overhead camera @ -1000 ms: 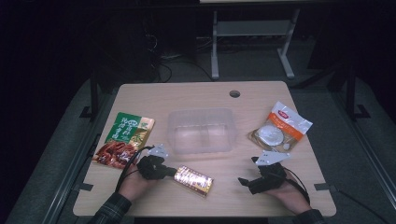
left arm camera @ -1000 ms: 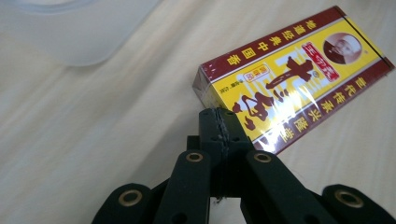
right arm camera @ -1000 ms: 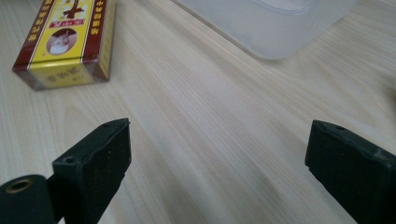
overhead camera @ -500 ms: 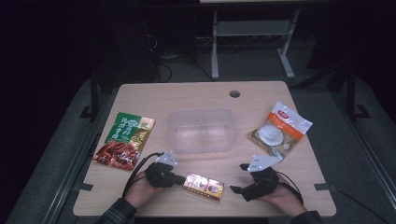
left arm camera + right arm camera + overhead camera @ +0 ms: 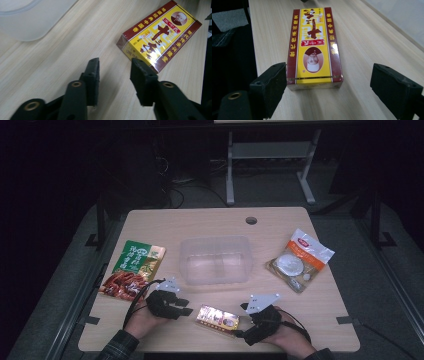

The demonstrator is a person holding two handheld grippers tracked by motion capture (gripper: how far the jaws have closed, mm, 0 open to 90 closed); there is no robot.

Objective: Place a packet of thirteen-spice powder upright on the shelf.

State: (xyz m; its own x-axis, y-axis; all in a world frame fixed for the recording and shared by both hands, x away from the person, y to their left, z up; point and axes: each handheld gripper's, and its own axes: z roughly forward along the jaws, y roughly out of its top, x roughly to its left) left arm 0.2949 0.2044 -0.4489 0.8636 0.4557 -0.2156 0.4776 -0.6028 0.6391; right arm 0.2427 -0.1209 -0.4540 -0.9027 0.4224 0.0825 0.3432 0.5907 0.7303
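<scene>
Yellow and red, the box (image 5: 217, 318) now lies flat on the wooden table (image 5: 210, 225) between your hands, because your left tongs (image 5: 186, 307) have just opened and let it go, and your right tongs (image 5: 239, 334) wait wide open at its end.

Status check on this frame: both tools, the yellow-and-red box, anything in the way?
Left tool open, jaws just opening, nothing between them. Right tool open, lined up on the box end. Yellow-and-red box flat on the table, free. Path clear.
</scene>
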